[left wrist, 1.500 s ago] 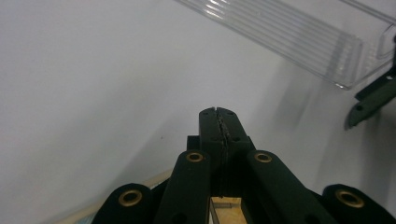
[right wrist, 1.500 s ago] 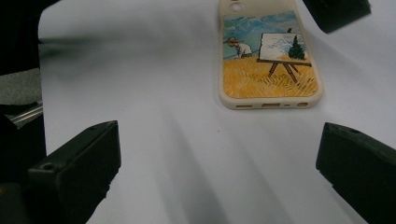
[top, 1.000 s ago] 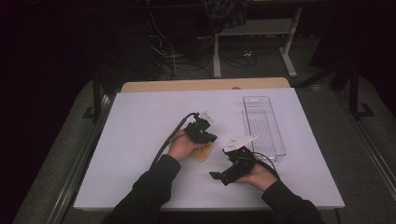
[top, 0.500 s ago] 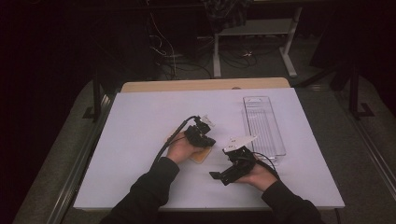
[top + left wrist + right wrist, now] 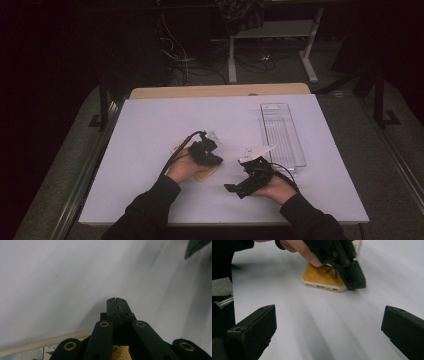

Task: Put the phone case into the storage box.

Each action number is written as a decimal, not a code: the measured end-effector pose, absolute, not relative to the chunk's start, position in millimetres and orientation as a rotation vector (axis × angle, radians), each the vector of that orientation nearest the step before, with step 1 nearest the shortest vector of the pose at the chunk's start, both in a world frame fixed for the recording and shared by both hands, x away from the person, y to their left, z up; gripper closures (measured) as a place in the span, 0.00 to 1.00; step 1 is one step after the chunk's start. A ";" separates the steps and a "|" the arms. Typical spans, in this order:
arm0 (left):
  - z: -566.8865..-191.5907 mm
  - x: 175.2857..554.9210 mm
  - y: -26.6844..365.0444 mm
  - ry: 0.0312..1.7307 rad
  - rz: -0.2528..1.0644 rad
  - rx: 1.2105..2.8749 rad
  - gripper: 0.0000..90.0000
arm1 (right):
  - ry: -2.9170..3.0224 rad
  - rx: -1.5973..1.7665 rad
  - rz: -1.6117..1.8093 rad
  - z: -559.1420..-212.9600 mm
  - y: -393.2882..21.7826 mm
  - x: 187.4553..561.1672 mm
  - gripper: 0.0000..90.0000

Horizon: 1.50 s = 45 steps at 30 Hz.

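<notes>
Sliding right across the phone case (image 5: pixel 323 277) on the white tabletop (image 5: pixel 150 125), my left gripper (image 5: pixel 117 305) kept its fingers shut, empty; my right gripper (image 5: pixel 328 325) waited wide. Pushing harder risked skidding the case away.

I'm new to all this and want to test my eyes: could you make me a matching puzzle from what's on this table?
Things:
1. left gripper
2. right gripper
3. phone case
4. clear tray

States:
a. jaws wide apart
b. orange, flat under a gripper
c. jaws closed together
d. lies far right on the table

Pairs: 1-c, 2-a, 3-b, 4-d
</notes>
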<state>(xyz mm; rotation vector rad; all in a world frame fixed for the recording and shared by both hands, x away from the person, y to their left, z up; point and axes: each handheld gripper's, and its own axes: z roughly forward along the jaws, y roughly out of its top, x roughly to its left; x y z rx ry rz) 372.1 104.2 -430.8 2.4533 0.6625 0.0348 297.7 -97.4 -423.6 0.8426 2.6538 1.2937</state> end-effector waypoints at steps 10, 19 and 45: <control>-427.6 352.7 127.5 0.672 0.043 2.470 1.00 | 2.655 0.842 1.288 -424.2 -97.0 298.1 0.00; -424.2 336.5 157.3 0.696 0.066 2.481 1.00 | 2.658 0.867 1.280 -424.0 -96.5 297.7 0.00; -417.8 317.1 264.3 0.933 0.251 2.484 1.00 | 2.672 0.877 1.258 -426.0 -96.4 299.3 0.00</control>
